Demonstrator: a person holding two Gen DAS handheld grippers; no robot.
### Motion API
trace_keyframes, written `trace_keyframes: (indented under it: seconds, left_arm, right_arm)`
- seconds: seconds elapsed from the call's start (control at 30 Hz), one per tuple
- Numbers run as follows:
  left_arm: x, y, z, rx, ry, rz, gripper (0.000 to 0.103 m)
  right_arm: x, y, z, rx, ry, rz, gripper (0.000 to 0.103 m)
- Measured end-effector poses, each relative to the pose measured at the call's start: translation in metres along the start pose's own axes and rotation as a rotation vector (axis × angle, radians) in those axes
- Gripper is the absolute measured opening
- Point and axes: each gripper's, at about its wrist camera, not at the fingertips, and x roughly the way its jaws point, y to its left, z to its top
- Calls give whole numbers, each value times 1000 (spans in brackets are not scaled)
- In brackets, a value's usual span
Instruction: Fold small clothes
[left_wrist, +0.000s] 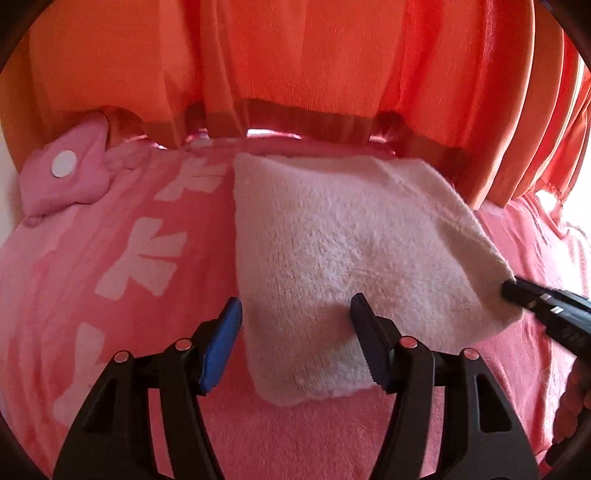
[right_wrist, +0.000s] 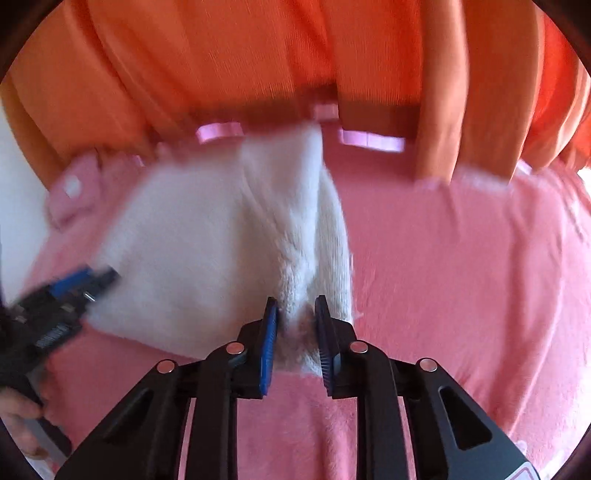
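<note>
A small white fluffy cloth (left_wrist: 351, 251) lies folded on a pink towel-covered surface (left_wrist: 110, 258). My left gripper (left_wrist: 295, 310) is open, its jaws wide apart over the cloth's near left edge, holding nothing. My right gripper (right_wrist: 295, 314) is shut on the cloth's right corner (right_wrist: 299, 266), which bunches up between the blue pads. In the left wrist view the right gripper (left_wrist: 517, 290) reaches the cloth's right edge. In the right wrist view the left gripper (right_wrist: 92, 280) shows blurred at the cloth's left side.
A folded pink garment (left_wrist: 62, 177) with a white round patch lies at the back left. Orange curtains (left_wrist: 332, 66) hang close behind the surface. The pink towel (right_wrist: 461, 277) spreads to the right of the cloth.
</note>
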Motion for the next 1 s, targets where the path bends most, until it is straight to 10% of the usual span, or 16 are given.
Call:
trace_keyframes:
  seconds: [0.13,0.37,0.47,1.0]
  left_arm:
    - [15,-2,-9,12,56,12,64]
    - [-24,-3,-7,-1,-21,38,63]
    - [-45,-10,-19,19,-66,99,88]
    - [-49,-26,-95,-26,15,188,90]
  right_arm:
    - [51,-6,-19,-31,175,-69,23]
    - [-16,1,-18,22,1,-36,27]
    - [-39,4,-35,40,-49,-52,50]
    - [-39,21,-92,28,-28,-147,68]
